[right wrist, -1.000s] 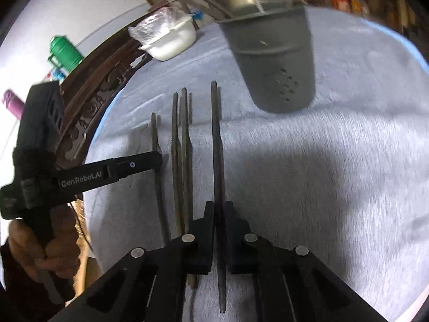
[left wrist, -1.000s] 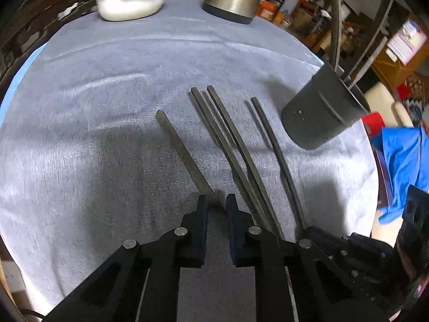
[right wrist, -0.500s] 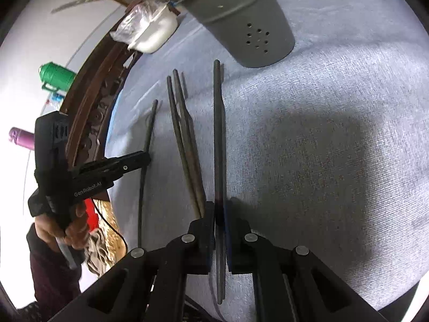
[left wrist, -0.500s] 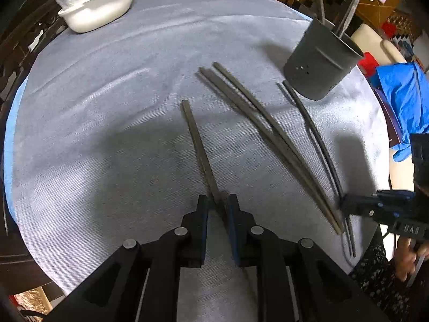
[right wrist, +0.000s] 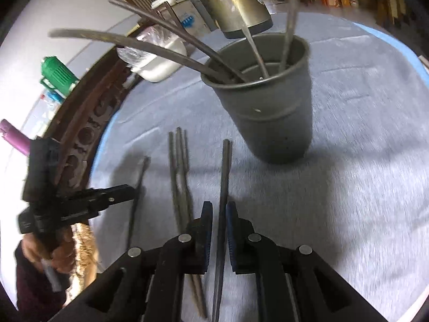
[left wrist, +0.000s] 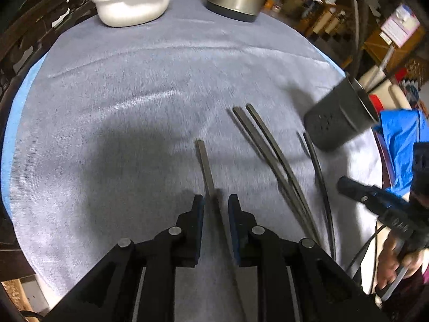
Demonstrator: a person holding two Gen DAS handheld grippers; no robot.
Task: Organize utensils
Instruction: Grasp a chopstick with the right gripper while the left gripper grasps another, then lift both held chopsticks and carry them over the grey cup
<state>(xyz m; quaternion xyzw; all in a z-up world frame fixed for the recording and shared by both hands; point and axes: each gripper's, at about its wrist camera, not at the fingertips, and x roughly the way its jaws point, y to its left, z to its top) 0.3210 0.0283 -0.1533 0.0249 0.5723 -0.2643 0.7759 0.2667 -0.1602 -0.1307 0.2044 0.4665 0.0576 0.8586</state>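
**Two chopsticks sit loose in slack jaws, short of the cup**

The left gripper (left wrist: 215,201) points down at the cloth (left wrist: 134,102) with its jaws a narrow way apart. The left chopstick (left wrist: 205,161) runs through the gap, cloth showing on either side of it, so the pads seem not to press it. If lifted like this, it would probably stay behind or slide out tip-first.

The pair (left wrist: 270,155) lies touching on the cloth between the two grippers. A careless sweep from either side could knock it askew.

The right gripper (right wrist: 219,209) has just been easing its jaws open. The right chopstick (right wrist: 225,166) stands between them, close to the right pad but not clamped. Its far end lies near the foot of the cup (right wrist: 278,118), so a push forward could jab the wall and tip the cup, which already leans with long utensils fanning out of it.

All four chopsticks are slim, dark and square-ended, and they lie roughly parallel. They look smooth, hard and quick to slip or roll. The cup is grey, tapered and holed near its base.
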